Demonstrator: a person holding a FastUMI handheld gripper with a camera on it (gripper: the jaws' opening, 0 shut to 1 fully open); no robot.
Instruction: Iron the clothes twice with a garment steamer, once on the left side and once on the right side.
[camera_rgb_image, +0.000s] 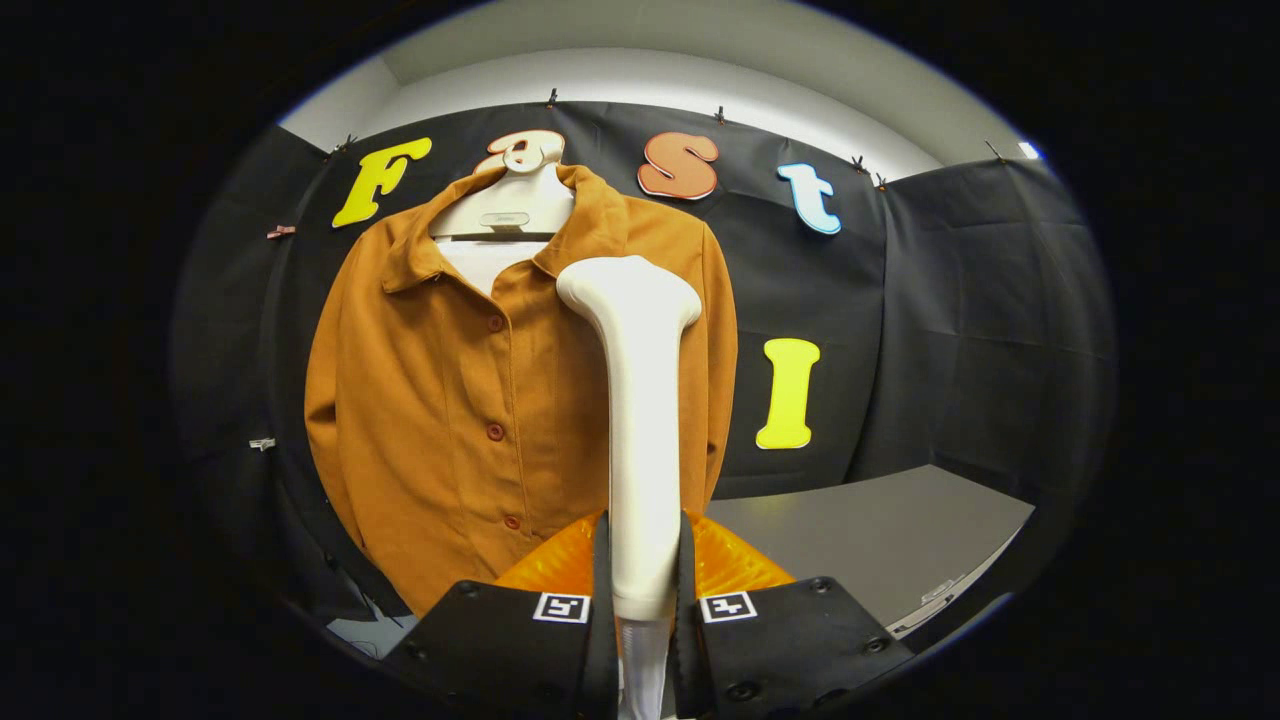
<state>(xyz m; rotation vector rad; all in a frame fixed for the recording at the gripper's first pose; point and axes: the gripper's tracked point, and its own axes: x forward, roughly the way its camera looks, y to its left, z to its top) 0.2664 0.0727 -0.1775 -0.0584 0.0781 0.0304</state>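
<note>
Gripping steamer handle (640, 420), tool (643, 600) clamped

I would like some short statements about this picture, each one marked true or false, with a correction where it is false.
1. The gripper is shut on the handle of the white garment steamer. True.
2. The shirt lies folded flat on the grey table. False: it hangs on a white hanger before the black cloth wall.
3. The steamer's head is up near the shirt's shoulder on the side toward the grey table. True.
4. The shirt is blue. False: it is brownish orange, with dark red buttons.
5. The shirt's front is buttoned. True, though the collar is open at the top.
</note>
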